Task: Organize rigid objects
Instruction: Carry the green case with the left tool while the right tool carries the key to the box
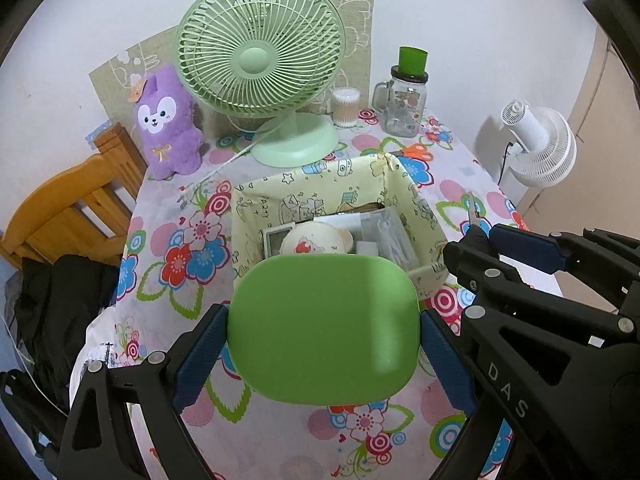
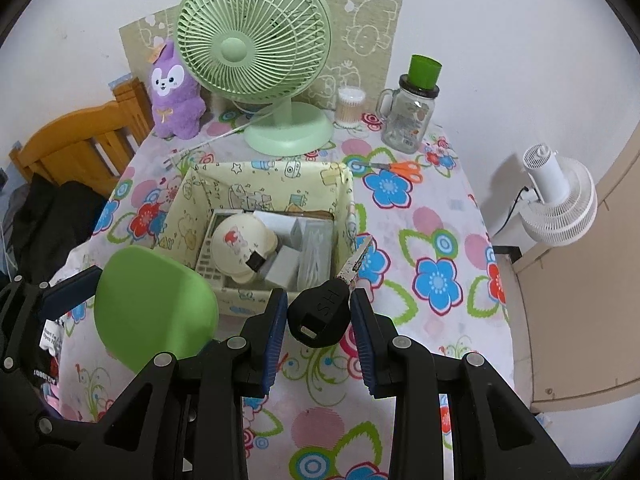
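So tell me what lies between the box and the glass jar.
The orange scissors lie on the cloth between the box and the jar, clearest in the right wrist view.

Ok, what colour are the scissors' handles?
Orange; the scissors show best in the right wrist view.

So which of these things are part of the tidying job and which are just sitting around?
Part of the job:
green case, in left hand-held gripper
key, in right hand-held gripper
storage box
orange scissors

Just lying about:
green fan
purple plush
glass jar

"DAS" on right gripper [image 1: 486, 246], "SH" on key head [image 2: 320, 314], perhaps "PARTY" on box lining [image 1: 256, 204]
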Available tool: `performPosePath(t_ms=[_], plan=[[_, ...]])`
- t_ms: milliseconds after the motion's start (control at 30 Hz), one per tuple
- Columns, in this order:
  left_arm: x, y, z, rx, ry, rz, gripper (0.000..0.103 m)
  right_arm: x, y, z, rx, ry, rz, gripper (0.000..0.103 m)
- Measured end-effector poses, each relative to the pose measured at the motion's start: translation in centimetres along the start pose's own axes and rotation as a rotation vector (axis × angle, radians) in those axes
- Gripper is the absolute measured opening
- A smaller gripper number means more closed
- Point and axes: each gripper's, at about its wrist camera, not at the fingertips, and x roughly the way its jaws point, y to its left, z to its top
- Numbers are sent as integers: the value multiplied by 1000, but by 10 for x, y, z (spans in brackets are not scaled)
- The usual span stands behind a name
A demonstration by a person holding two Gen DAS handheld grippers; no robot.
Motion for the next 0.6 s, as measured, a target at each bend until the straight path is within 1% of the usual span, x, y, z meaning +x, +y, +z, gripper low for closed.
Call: performPosePath(t_ms=[400,600], plan=[[24,8,22,-36,15,2,95,26,-3,27,-24,16,33,35],[44,13,33,-55,40,11,95,48,-4,41,-44,40,50,35]])
